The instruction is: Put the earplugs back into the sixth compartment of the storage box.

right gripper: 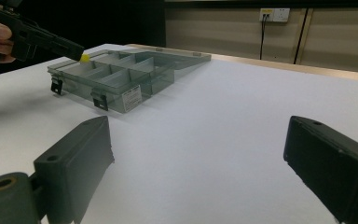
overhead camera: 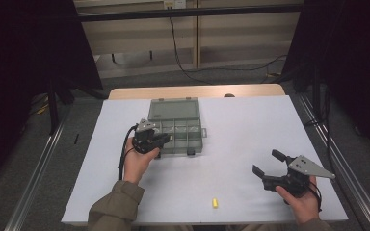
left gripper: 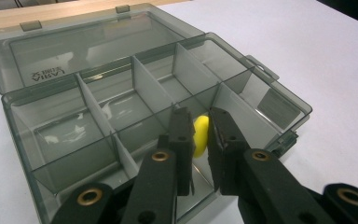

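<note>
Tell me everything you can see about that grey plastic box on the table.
The box is see-through smoky grey plastic, lying flat on the white table with its hinged lid swung fully open behind it. Thin dividers split the tray into several compartments, all looking bare. Dark latches sit along the front edge, and a label shows on one side wall. The left gripper holds a small yellow piece over a front compartment; whether its jaws touch the box cannot be told.
</note>
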The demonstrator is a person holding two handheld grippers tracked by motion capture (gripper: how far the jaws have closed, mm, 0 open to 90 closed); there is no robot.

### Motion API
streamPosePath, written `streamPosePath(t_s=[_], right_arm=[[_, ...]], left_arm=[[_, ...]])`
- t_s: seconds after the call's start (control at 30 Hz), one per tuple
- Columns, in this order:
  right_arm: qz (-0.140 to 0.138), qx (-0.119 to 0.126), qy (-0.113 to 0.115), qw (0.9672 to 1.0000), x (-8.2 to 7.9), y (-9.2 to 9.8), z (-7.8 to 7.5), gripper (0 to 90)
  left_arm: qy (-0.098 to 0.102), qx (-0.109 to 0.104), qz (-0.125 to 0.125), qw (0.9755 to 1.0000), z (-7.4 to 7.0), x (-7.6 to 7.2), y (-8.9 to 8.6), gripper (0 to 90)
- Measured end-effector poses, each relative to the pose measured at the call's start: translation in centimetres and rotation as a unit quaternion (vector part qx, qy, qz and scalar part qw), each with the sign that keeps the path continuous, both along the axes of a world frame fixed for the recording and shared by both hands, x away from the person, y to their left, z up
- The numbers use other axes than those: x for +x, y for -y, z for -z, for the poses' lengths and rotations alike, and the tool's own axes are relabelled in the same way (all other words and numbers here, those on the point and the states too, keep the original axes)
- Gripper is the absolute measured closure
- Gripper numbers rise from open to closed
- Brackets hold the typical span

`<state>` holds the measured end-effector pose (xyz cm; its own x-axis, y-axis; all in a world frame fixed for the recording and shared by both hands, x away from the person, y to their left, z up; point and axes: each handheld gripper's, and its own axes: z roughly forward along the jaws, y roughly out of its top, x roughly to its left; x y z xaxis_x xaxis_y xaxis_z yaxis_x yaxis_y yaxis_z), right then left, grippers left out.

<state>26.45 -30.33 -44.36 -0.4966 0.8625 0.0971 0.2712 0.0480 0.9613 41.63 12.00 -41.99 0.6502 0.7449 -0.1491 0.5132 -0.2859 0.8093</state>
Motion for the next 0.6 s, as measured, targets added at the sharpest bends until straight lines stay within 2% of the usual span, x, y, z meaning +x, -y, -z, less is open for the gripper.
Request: streamPosePath(t_s=[0.5,0.6], right_arm=[[-0.001,-0.002,0.000,1.0000,0.03,-0.02,0.07,7.1],[-0.002,-0.002,0.000,1.0000,0.00,-0.03,0.04,7.1]], left_arm=[[0.001,0.008,-0.009,0.9999,0.29,0.11,0.04,75.2],[-0.002,0.002,-0.013,0.9999,0.35,0.09,0.01,74.3]])
